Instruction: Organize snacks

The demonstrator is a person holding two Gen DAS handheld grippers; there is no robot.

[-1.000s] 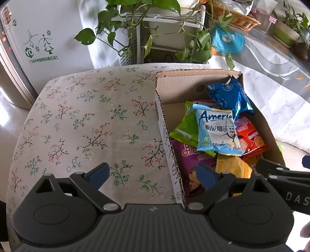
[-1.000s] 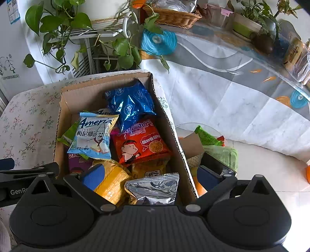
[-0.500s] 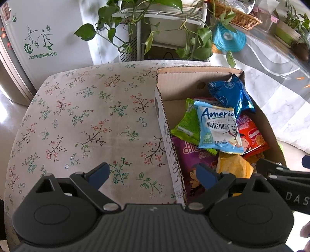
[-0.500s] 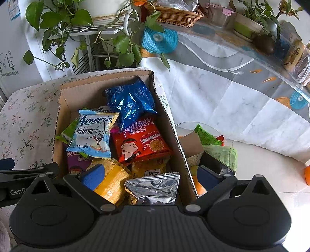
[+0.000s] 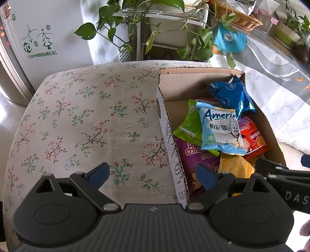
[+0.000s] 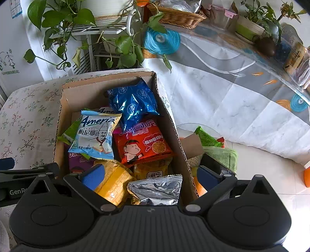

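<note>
A cardboard box (image 5: 166, 124) (image 6: 170, 124) sits on the floral tablecloth (image 5: 77, 120) and holds several snack packets: a light blue "Ameria" bag (image 5: 220, 129) (image 6: 96, 133), a dark blue foil bag (image 5: 230, 95) (image 6: 133, 100), a red noodle bag (image 6: 141, 145), a green packet (image 5: 188, 128), a yellow bag (image 6: 114, 180) and a silver foil bag (image 6: 157, 190). My left gripper (image 5: 153, 174) is open and empty, straddling the box's left wall. My right gripper (image 6: 151, 176) is open and empty, straddling the box's right wall.
More snack packets (image 6: 215, 143) lie in a container on the floor right of the box. Potted vines on a white rack (image 5: 166, 23) stand behind the table. A marble-patterned covered table (image 6: 232, 93) with a wicker basket (image 6: 178, 13) is at the right.
Both views have shifted slightly; the box and table sit a little lower in frame. Both grippers stay open and empty. The snacks have not moved.
</note>
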